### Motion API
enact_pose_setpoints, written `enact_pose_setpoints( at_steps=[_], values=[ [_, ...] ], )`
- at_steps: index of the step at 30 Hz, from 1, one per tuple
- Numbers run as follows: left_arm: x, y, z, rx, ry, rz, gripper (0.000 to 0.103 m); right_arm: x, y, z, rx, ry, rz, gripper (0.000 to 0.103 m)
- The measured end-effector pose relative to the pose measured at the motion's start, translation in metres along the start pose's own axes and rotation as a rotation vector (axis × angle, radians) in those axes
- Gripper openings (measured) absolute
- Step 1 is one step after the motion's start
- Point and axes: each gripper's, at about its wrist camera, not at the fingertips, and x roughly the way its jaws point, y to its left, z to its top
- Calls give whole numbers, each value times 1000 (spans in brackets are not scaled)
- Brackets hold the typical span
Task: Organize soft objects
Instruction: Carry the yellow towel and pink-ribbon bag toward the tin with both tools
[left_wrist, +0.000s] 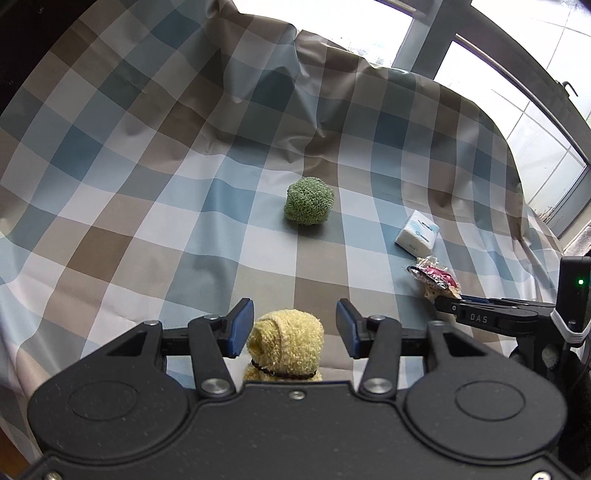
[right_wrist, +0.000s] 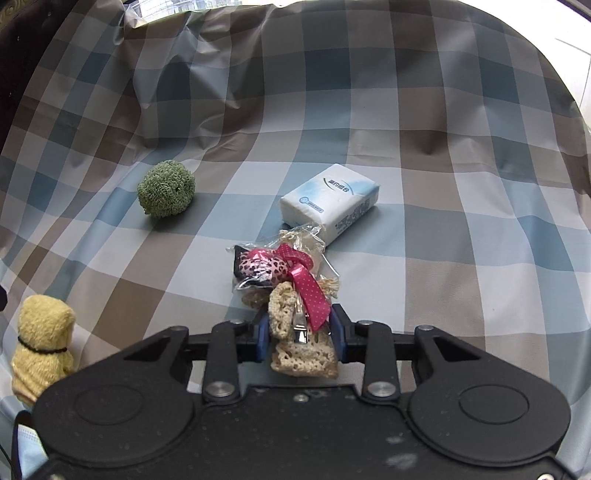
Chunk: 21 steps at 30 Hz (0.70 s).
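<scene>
On checked cloth (right_wrist: 443, 277), right gripper (right_wrist: 300, 338) clamped on wrapped sponge bundle (right_wrist: 291, 306) beside tissue pack (right_wrist: 328, 205); left gripper (left_wrist: 295, 332) apart, straddling yellow towel roll (left_wrist: 286, 343), untouched; green scrubber (left_wrist: 309, 201) beyond

Both wrist cameras look steeply down, close over the checked cloth (left_wrist: 147, 184); they share the green scrubber ball (left_wrist: 309, 201), tissue pack (right_wrist: 330, 201) and yellow towel roll (right_wrist: 42, 347).
</scene>
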Motion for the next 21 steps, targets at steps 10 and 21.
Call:
enact_pose_setpoints(
  at_steps=[10, 21],
  values=[
    [11, -5, -9, 50, 35, 81, 57, -8, 7, -21, -72, -6, -56, 52],
    [51, -16, -12, 137, 76, 121, 71, 20, 12, -19, -69, -12, -82, 95]
  ],
)
